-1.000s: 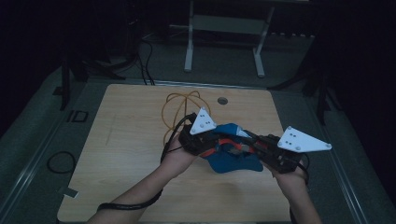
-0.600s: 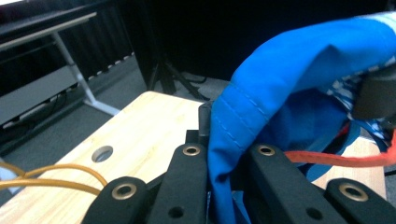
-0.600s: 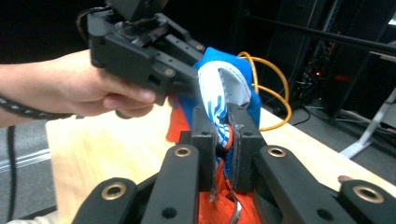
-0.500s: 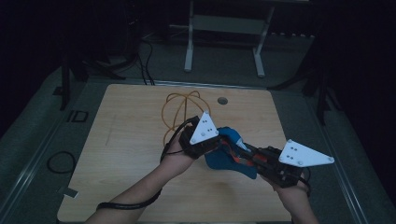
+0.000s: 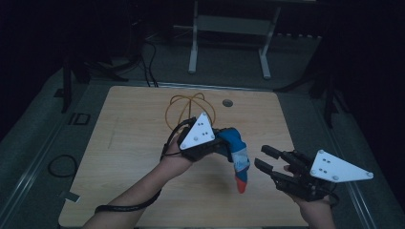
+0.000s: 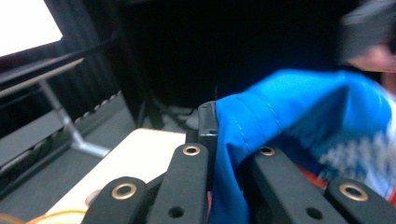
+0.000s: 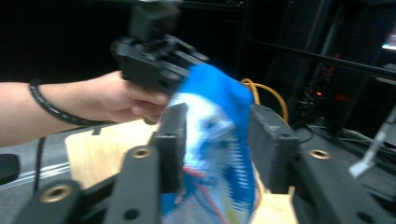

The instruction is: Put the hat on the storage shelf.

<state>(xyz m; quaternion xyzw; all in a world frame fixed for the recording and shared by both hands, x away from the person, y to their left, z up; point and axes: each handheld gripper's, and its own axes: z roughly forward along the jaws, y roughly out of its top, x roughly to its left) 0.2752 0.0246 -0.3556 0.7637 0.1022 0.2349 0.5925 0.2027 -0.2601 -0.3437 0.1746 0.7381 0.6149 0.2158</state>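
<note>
One camera looks down from overhead at the pale wooden counter [image 5: 133, 143]; two ride close behind the tongs, both sharing the blue patterned cloth [image 7: 215, 140].

Black tongs [image 5: 265, 158] bear screwed grey three-cornered plates; dark band on left wrist [image 5: 125, 207].

The left forearm [image 5: 138, 191] came in from the bottom edge and slanted up toward the middle of the table, a dark band round its wrist. The left hand [image 5: 174, 160] gripped the left gripper [image 5: 223, 143], which pointed to the right with its grey plate on top; its jaws were clamped tight on a blue cloth [image 5: 237, 155]. The right hand [image 5: 313, 205] sat low at the right edge, holding the right gripper [image 5: 263, 159] aimed left toward the other. Its jaws had just been opening and stood apart, pressing on nothing, well clear of the left gripper.
</note>
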